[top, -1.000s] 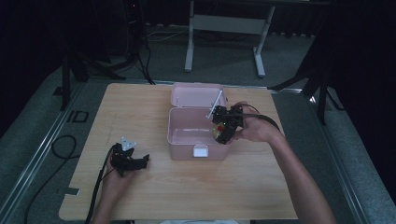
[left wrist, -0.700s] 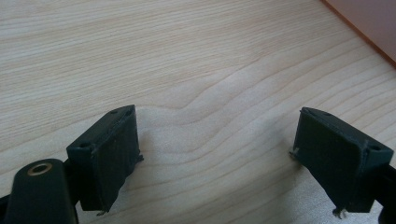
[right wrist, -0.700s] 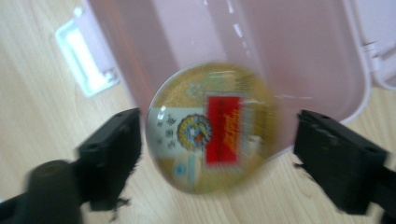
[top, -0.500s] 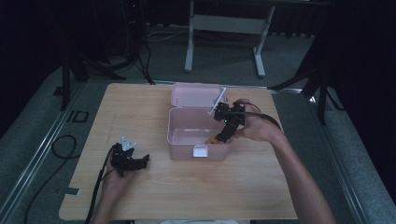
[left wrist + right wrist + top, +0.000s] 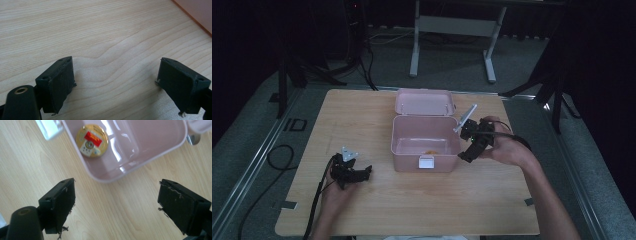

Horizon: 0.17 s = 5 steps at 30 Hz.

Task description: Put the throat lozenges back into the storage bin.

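One pink box [image 5: 426,142] stands open near the middle of the counter [image 5: 412,215], its lid back toward the far edge. One gold disc [image 5: 92,140] with a red label lies inside it. The right tool [image 5: 467,150], jaws wide and empty after just opening, has drawn back from over the box to its right side. The left tool [image 5: 354,172] sits wide near the left edge, unmoved.
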### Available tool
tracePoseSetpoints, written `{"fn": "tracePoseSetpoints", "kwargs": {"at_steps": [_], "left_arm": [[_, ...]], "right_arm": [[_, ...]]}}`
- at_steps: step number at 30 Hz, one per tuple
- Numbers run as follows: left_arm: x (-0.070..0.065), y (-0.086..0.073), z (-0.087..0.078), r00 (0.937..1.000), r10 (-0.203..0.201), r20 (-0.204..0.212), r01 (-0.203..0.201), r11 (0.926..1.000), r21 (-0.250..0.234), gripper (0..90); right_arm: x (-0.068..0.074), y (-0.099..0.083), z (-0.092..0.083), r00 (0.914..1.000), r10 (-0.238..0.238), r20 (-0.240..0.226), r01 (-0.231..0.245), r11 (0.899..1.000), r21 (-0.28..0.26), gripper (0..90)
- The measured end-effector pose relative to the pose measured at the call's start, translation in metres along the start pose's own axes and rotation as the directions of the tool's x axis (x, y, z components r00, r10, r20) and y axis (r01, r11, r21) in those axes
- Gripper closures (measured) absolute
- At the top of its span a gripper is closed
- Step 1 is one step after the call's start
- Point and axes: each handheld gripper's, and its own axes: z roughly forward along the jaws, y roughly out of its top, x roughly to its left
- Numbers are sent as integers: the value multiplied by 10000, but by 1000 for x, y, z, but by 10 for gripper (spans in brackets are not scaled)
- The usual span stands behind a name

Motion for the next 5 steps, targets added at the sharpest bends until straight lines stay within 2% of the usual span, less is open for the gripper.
{"fn": "tracePoseSetpoints", "kwargs": {"at_steps": [5], "left_arm": [[0,0,0,10000,12,-10,-12,10000,-17,144]], "right_arm": [[7,-15,8,9997,230,61,-230,9997,-39,143]]}}
